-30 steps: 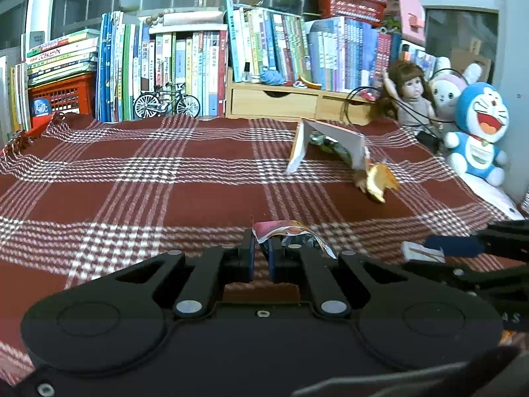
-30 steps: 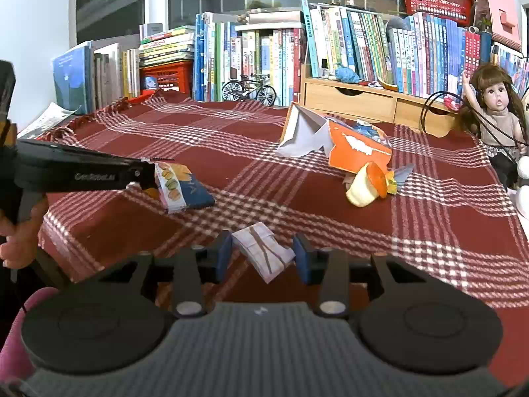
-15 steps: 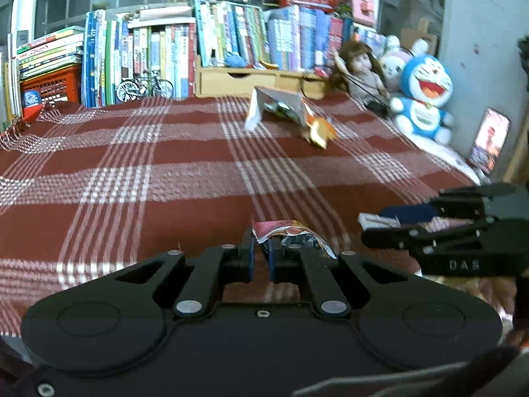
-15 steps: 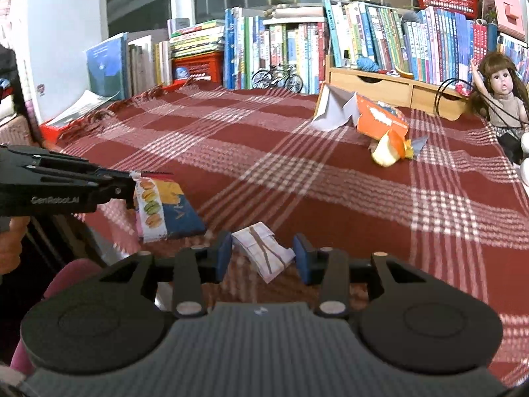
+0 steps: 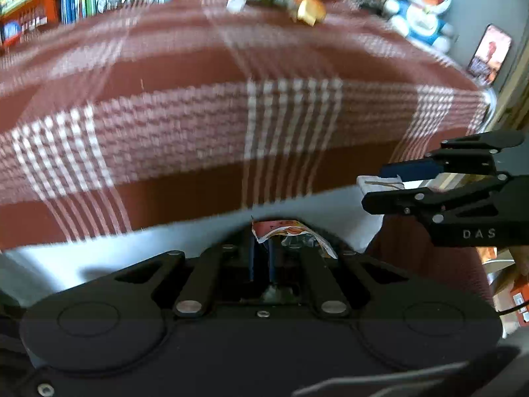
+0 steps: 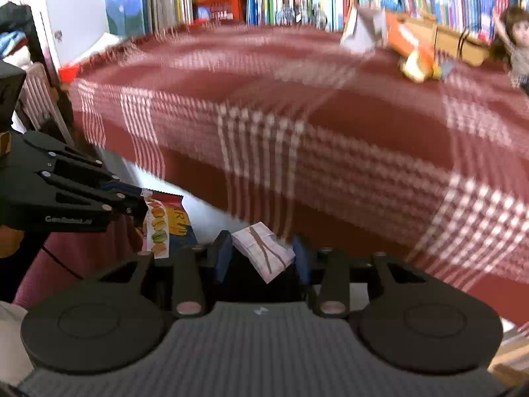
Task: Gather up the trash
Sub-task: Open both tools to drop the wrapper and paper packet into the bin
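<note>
A colourful snack wrapper point(image 5: 291, 231) is pinched between the closed fingers of the left gripper point(image 5: 261, 261), and a small white packet point(image 6: 263, 251) is clamped in the right gripper point(image 6: 261, 258). Both are held off the near edge of the plaid-covered table point(image 6: 330, 139). Further litter, apparently torn packaging point(image 6: 393, 38), is seen blurred at about one o'clock in the right wrist view.

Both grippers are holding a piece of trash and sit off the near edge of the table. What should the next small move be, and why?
Probably carry both on down and away to wherever the trash goes; no bin shows. The left gripper is shut on the snack wrapper, the right gripper on the small white packet, both past the plaid tablecloth. More trash lies far back.
</note>
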`<move>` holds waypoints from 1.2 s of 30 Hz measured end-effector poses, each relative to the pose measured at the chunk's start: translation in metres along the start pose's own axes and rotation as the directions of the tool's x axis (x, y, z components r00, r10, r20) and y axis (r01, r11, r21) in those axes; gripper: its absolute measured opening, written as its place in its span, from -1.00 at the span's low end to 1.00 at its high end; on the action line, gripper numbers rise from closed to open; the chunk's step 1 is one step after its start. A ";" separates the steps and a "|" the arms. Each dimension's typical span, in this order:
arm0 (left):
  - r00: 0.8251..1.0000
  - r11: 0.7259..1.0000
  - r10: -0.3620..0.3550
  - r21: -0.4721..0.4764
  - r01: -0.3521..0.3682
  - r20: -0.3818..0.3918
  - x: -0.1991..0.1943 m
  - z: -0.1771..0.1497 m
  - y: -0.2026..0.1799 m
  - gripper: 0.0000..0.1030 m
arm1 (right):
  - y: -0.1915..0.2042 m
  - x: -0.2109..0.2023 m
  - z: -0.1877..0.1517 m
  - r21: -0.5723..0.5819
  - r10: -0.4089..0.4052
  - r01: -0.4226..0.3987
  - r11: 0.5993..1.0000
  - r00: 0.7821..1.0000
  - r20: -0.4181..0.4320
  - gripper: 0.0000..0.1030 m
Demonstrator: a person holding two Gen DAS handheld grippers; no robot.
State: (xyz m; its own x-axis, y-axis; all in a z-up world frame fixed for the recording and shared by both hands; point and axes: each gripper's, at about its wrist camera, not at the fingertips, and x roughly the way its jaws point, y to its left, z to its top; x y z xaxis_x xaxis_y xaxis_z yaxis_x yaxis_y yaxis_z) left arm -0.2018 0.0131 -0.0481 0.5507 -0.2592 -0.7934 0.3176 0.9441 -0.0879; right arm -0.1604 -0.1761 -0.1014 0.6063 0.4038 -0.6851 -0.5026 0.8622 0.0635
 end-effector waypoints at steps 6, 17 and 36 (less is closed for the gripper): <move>0.995 0.999 0.015 -0.032 -0.019 -0.102 0.037 -0.008 0.005 -0.85 | -0.007 0.033 -0.016 0.029 0.012 -0.010 1.000 0.996 -0.092 -0.11; 0.984 0.998 0.036 -0.052 -0.045 -0.173 0.071 -0.016 0.014 -0.82 | -0.018 0.065 -0.027 0.103 0.042 -0.026 0.994 0.987 -0.156 -0.10; 0.977 0.996 0.022 -0.078 -0.039 -0.210 0.093 -0.017 0.016 0.00 | -0.021 0.072 -0.029 0.130 0.060 -0.036 0.991 0.981 -0.187 0.17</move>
State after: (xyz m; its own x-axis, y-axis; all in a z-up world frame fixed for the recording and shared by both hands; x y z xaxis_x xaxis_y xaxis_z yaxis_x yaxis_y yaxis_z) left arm -0.1585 0.0070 -0.1334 0.3828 -0.1898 -0.9041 0.2344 0.9666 -0.1036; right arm -0.1240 -0.1744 -0.1727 0.4492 0.3904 -0.8036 -0.4392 0.8798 0.1819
